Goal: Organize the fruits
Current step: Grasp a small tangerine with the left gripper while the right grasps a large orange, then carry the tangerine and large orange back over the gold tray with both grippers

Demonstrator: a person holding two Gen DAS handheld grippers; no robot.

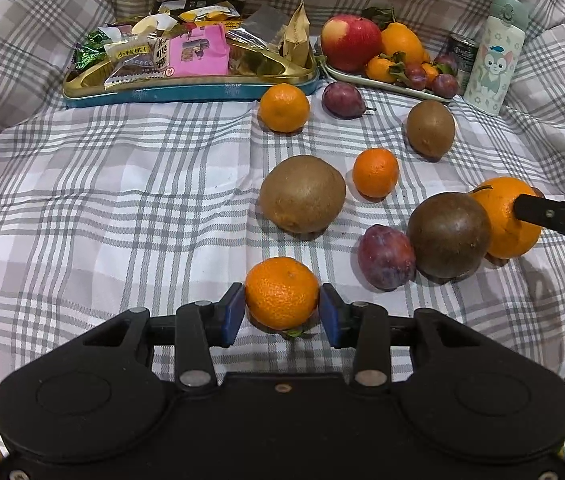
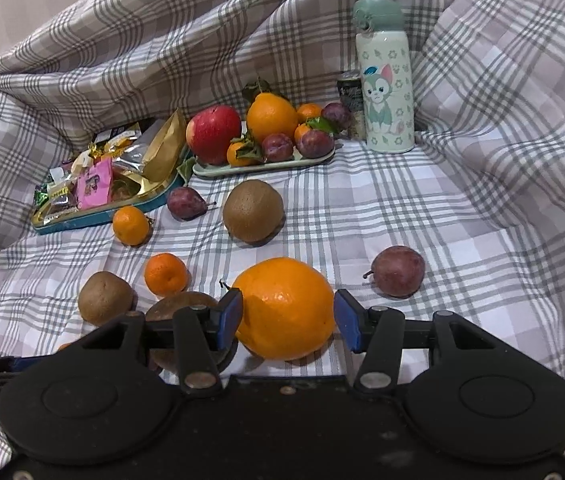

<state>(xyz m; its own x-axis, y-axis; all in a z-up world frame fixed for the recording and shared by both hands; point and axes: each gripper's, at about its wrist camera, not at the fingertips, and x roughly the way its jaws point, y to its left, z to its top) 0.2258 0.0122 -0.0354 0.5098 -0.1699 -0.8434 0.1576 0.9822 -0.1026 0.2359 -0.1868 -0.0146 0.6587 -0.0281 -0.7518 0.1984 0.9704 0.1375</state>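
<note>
My left gripper [image 1: 282,312] is shut on a small mandarin [image 1: 281,292] that rests low on the plaid cloth, a blue pad against each side. My right gripper [image 2: 288,322] is shut on a large orange [image 2: 286,308]; in the left wrist view one of its fingers [image 1: 554,216] lies across that orange [image 1: 498,208]. Loose on the cloth lie two kiwis [image 1: 302,194] [image 1: 431,128], a dark round fruit [image 1: 448,236], plums [image 1: 386,256] [image 1: 342,100] and two more mandarins [image 1: 375,172] [image 1: 284,107]. A pale plate [image 2: 262,168] at the back holds an apple, an orange, mandarins and plums.
A teal and gold tin [image 1: 186,92] full of snack packets stands at the back left. A cat-print flask [image 1: 494,52] and a dark can [image 1: 462,56] stand right of the plate. Another plum [image 2: 398,270] lies to the right. The cloth rises in folds all round.
</note>
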